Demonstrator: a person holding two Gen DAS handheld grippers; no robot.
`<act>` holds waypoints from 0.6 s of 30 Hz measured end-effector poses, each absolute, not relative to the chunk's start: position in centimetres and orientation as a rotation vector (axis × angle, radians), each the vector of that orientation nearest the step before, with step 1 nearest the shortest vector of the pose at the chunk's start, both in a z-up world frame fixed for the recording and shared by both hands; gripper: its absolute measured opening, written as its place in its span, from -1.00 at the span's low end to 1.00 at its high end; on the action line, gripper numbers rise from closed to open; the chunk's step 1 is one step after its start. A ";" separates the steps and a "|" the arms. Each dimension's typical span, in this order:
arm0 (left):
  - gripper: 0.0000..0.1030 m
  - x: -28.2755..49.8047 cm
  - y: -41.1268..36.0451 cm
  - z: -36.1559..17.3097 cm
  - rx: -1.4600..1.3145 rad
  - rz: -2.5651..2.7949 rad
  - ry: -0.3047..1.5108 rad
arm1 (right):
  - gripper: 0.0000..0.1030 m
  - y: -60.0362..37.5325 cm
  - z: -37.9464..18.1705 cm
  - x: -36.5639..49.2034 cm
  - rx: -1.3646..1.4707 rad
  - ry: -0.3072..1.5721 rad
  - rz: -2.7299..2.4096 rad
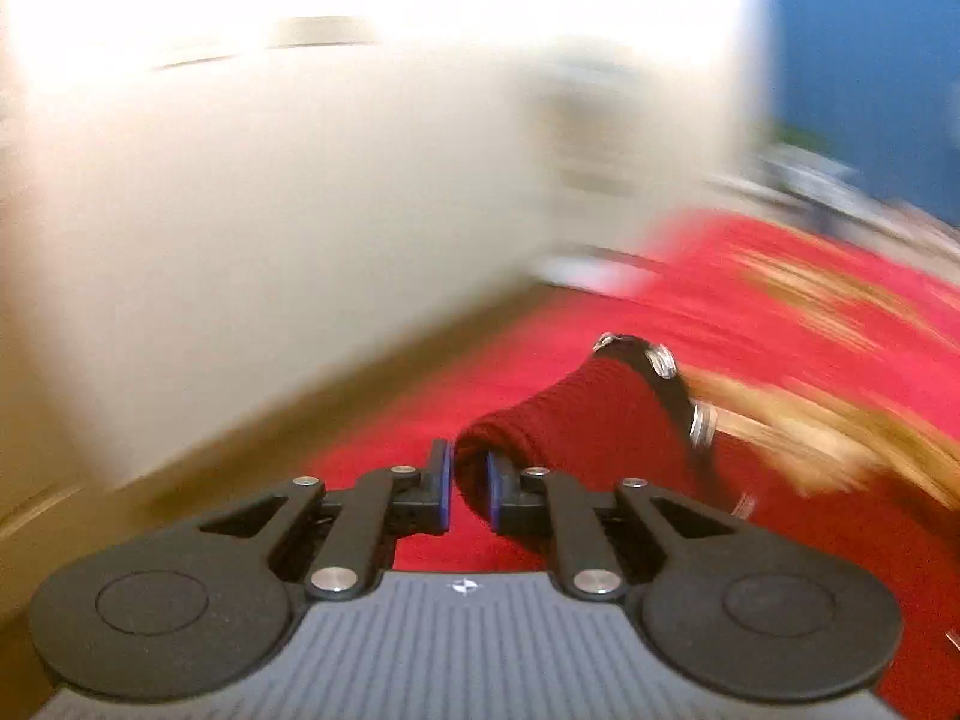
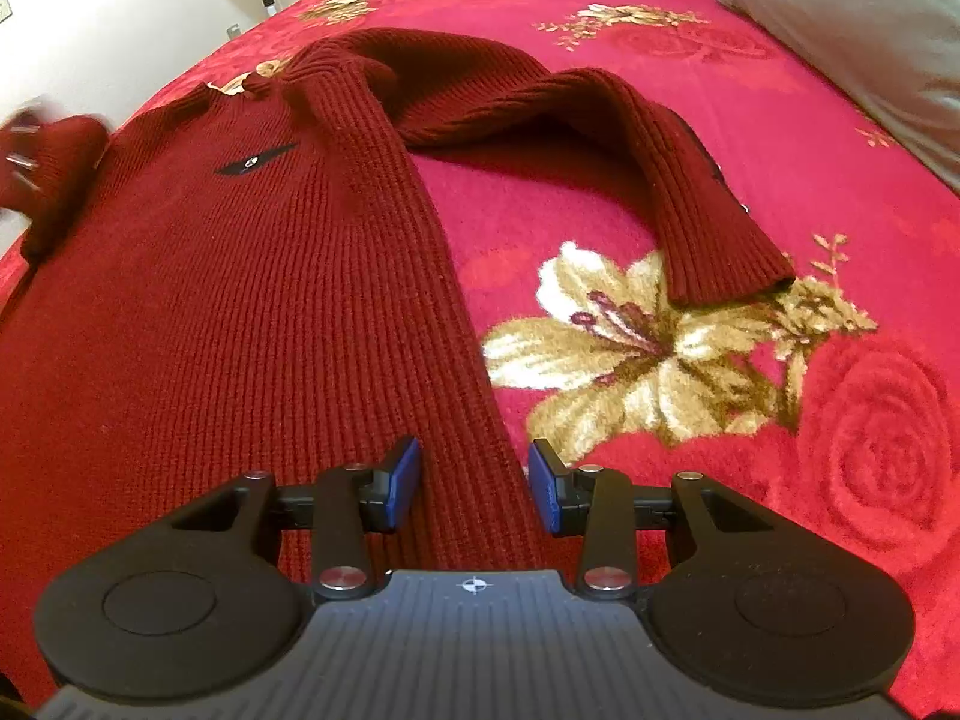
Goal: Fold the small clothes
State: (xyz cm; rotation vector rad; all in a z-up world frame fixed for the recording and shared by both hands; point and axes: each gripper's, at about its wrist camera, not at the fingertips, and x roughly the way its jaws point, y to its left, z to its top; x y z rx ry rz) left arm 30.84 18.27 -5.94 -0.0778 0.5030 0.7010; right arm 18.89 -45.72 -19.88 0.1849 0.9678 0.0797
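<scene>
A: Where is the sweater, and what are the two tools doing?

B: A dark red ribbed sweater [image 2: 198,300] lies flat on a bed under a red floral blanket [image 2: 750,120]. The right tool [image 2: 474,480] hovers released, its blue pads spread either side of the sweater's edge just ahead of it, gripping nothing. One sleeve [image 2: 690,180] curves away ahead and to that tool's right. The left tool [image 1: 467,495] is clenched on the cuff of the other sleeve [image 1: 570,420], lifted clear of the blanket.

A: What could go wrong from here?

B: I judge the left grip shallow: only the cuff's rim sits between the pads, so a quick swing could pull it free. Dragging the sleeve could also bunch the body, since the right tool pins nothing.

A: Anything hard to make out?

B: The left view is heavily smeared by motion; its background is pale blur. The sweater's hem is hidden beneath the right tool, and its far side is cut off at the frame edge. A grey pillow [image 2: 852,30] is only partly visible.
</scene>
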 end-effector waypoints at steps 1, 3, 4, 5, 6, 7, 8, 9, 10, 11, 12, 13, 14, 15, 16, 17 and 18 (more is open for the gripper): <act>-0.67 29.3 21.1 -5.8 -0.110 0.843 0.471 | -0.20 -45.6 -19.9 18.8 0.179 0.965 0.078; -0.62 26.6 25.0 -6.2 -0.156 1.002 0.407 | -0.20 -45.6 -19.9 18.7 0.179 0.959 0.070; -0.54 25.9 26.1 -6.8 -0.184 1.021 0.408 | -0.19 -45.6 -19.9 18.7 0.182 0.955 0.066; -0.54 25.8 26.8 -7.4 -0.216 0.998 0.435 | -0.19 -45.5 -19.9 18.6 0.185 0.949 0.061; -0.54 26.0 27.2 -8.0 -0.259 0.937 0.472 | -0.18 -45.5 -19.9 18.5 0.190 0.943 0.056; -0.54 26.4 27.1 -8.3 -0.282 0.861 0.482 | -0.17 -45.5 -19.9 18.4 0.196 0.936 0.051; -0.54 27.2 26.4 -8.7 -0.272 0.755 0.484 | -0.17 -45.5 -20.0 18.3 0.202 0.929 0.046; -0.54 28.0 25.6 -9.1 -0.253 0.663 0.495 | -0.17 -45.5 -20.0 18.3 0.205 0.923 0.042; -0.46 28.9 24.8 -9.6 -0.239 0.561 0.514 | -0.17 -45.5 -20.0 18.3 0.207 0.915 0.038; -0.39 29.9 23.9 -10.3 -0.229 0.452 0.547 | -0.17 -45.5 -20.0 18.3 0.210 0.908 0.034; -0.35 30.9 23.1 -11.2 -0.224 0.363 0.591 | -0.17 -45.5 -20.0 18.2 0.214 0.900 0.030; -0.25 31.9 22.6 -12.3 -0.223 0.303 0.641 | -0.17 -45.6 -20.0 18.1 0.218 0.891 0.026; -0.14 32.9 22.4 -13.5 -0.225 0.269 0.702 | -0.17 -45.6 -20.0 18.1 0.222 0.882 0.021; -0.08 33.9 22.6 -15.0 -0.231 0.275 0.787 | -0.18 -45.7 -19.9 17.9 0.228 0.868 0.014; 0.04 34.8 22.9 -16.8 -0.242 0.304 0.897 | -0.26 -45.8 -19.8 17.8 0.236 0.852 0.007; 0.04 35.7 23.2 -18.7 -0.263 0.329 1.013 | -0.29 -46.1 -19.4 17.8 0.252 0.829 -0.001; 0.09 35.6 23.1 -19.0 -0.248 0.320 0.995 | -0.30 -46.5 -19.1 17.7 0.273 0.806 -0.007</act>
